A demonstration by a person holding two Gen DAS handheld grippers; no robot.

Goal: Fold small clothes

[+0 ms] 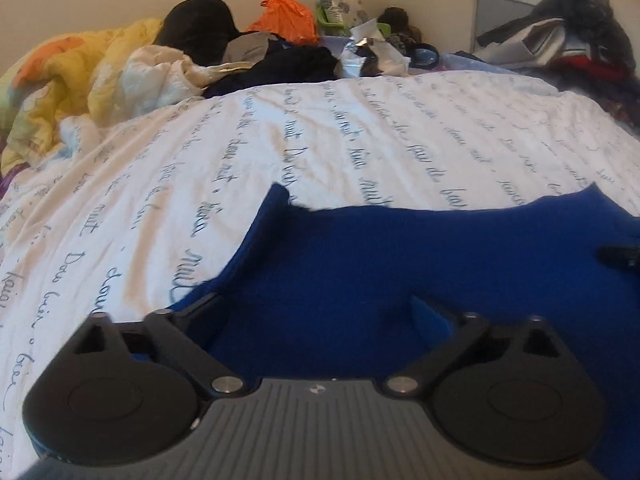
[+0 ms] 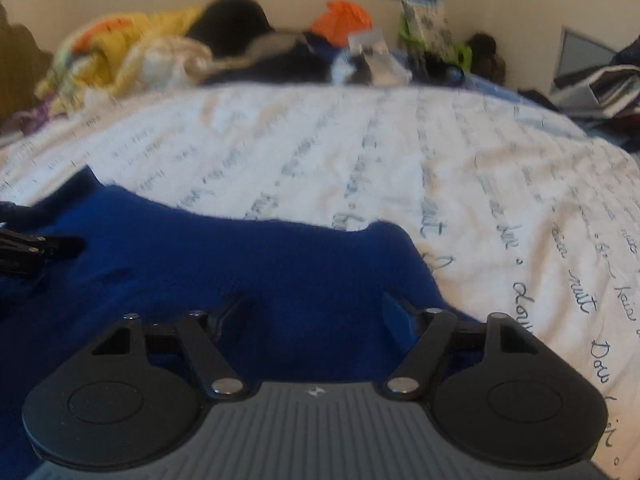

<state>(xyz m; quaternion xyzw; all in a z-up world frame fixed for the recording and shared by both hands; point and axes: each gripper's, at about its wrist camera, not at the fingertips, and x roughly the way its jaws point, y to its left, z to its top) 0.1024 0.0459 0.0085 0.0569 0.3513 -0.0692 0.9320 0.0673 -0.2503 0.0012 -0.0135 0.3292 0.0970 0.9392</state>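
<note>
A dark blue garment [image 1: 400, 264] lies flat on a bed [image 1: 360, 128] covered by a white sheet with handwriting print, at the bed's near edge. The left gripper [image 1: 316, 312] hovers over the garment's left part, jaws spread wide, gripping nothing. The right gripper [image 2: 316, 312] hovers over its right part, jaws apart and empty. Heaped clothes and bags [image 1: 280, 40] line the far edge.

The little garment [image 1: 400, 264] was deep royal blue, lying on a white bedsheet [image 1: 320, 128] printed with blue cursive writing. The quilt [image 1: 60, 76] behind was yellow with orange patches, next to an orange bag [image 1: 286, 20].
</note>
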